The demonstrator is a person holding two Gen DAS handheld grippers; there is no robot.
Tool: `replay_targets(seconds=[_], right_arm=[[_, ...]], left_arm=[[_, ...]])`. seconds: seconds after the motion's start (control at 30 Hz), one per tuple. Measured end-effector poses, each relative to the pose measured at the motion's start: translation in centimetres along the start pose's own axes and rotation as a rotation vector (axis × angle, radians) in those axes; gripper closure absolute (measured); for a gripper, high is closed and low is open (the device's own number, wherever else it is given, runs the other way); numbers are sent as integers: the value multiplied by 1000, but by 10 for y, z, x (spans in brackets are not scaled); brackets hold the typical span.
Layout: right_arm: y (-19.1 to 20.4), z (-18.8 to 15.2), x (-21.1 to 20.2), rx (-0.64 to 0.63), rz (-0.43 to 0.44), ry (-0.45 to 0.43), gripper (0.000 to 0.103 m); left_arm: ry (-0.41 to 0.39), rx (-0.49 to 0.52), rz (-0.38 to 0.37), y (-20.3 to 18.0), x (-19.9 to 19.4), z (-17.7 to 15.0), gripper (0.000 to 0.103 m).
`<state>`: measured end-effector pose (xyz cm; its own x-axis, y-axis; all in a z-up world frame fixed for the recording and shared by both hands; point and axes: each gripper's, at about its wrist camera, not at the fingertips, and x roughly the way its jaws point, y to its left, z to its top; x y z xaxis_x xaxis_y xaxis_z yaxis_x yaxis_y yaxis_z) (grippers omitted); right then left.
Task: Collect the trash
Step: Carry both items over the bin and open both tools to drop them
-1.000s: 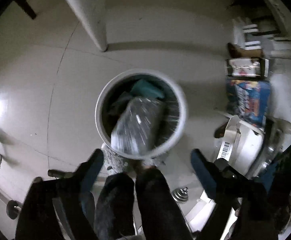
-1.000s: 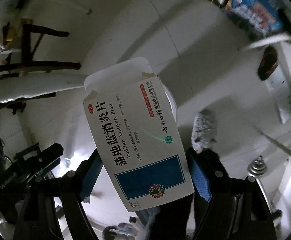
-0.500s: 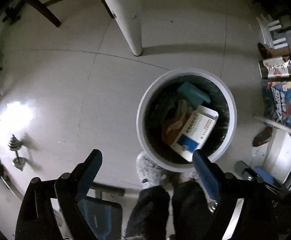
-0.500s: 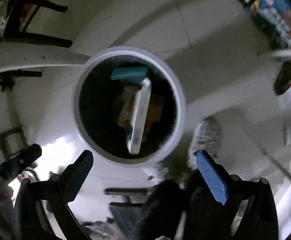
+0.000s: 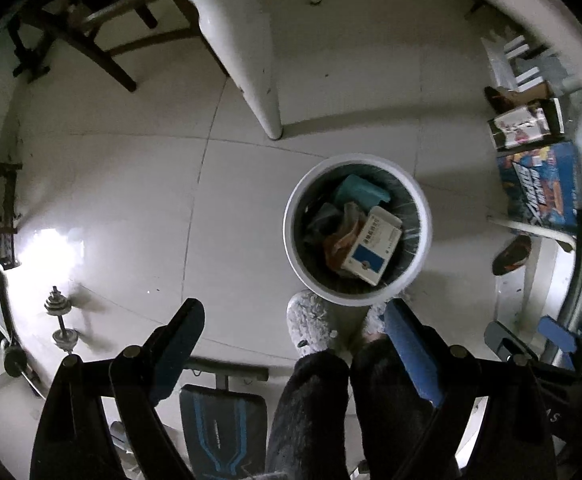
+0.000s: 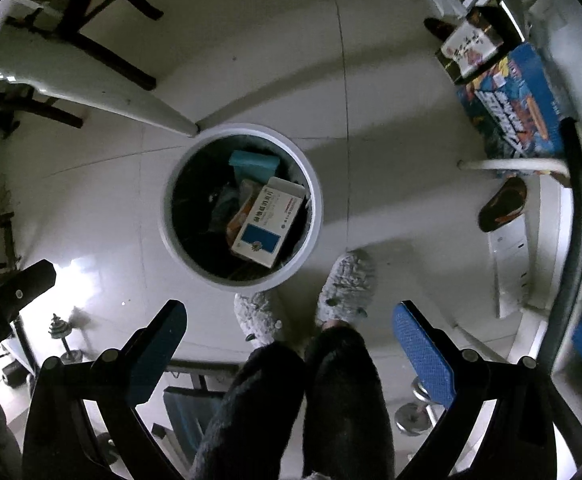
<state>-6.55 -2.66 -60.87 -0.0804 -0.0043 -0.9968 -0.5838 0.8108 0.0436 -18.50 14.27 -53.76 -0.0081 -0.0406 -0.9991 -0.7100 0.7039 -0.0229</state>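
Cardboard medicine box – flat, glossy – inside round white bin; left claw, right claw agape, empty.

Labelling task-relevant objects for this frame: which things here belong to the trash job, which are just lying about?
Job:
- white trash bin
- white-and-blue medicine box lying in the bin
- teal box and crumpled orange wrapper, also in the bin
- left gripper and right gripper, both open and empty

Lying about:
- dumbbell
- blue printed carton
- dark slipper
- wooden chair
- weight bench
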Motion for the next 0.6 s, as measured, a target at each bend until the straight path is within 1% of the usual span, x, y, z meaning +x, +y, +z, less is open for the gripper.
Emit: replay_targets(seconds=[0.07, 0.1, 0.33, 0.5, 0.6], right_arm=[[3, -6, -26, -20, -2, -11, 0], [5, -8, -37, -27, -1, -17, 0], [15, -27, -134, -42, 1, -67, 0], [23, -47, -213, -44, 38, -72, 0], [31, -56, -255, -54, 59, -85, 0]], left_arm=[[-12, 12, 0, -2, -21, -6, 11], [-37, 18, -17, -3, -32, -9, 11], [-63, 59, -47, -1, -114, -34, 11], [-72, 59, -94, 7, -178, -53, 11], [-106, 62, -99, 9, -212, -57, 11]])
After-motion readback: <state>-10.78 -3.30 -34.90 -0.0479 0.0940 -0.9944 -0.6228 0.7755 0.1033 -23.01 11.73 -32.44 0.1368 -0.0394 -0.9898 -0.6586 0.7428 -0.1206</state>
